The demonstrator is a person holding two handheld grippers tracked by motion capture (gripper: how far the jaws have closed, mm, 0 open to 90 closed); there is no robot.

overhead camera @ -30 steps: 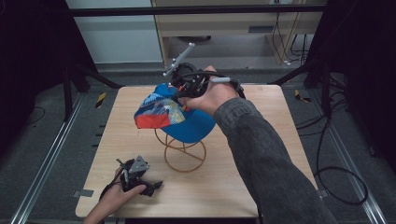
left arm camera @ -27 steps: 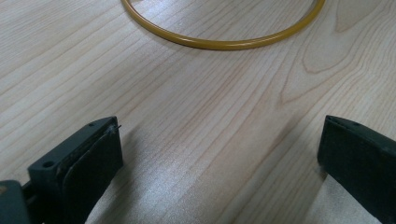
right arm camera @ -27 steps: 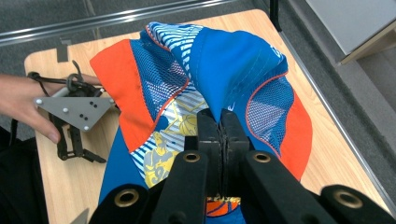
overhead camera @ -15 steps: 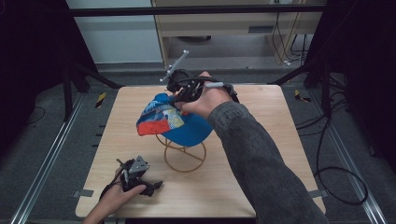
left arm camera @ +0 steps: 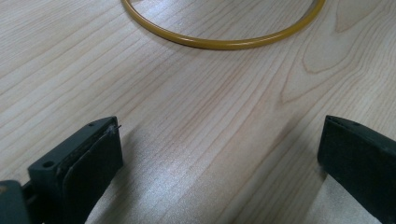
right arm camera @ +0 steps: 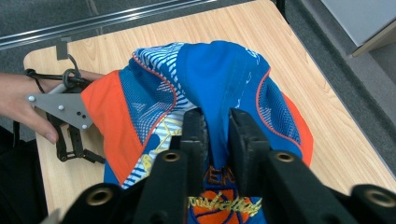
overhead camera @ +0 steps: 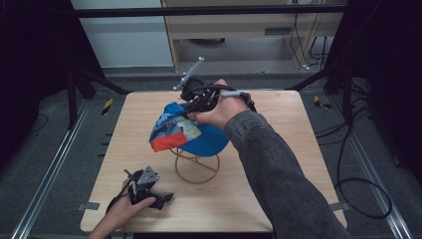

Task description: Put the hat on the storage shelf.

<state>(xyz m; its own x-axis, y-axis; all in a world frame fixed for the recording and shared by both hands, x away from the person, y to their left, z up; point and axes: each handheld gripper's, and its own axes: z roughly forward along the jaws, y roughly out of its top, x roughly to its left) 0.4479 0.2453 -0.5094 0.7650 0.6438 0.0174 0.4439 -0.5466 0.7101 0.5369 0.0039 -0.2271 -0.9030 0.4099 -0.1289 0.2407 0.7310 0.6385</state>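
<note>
Right hand-held gripper (right arm camera: 217, 135) pinches cap (right arm camera: 219, 79)

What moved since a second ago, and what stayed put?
Not much moved. The right gripper, still shut on the blue and orange cap, shifted slightly toward the far side of the table, and the cap went with it above the gold wire stand. The left gripper stayed open, resting near the front edge.

My table (overhead camera: 278, 164) is evenly lit from above, its surroundings dark; glare streaks the wood near my blurred jaws.
</note>
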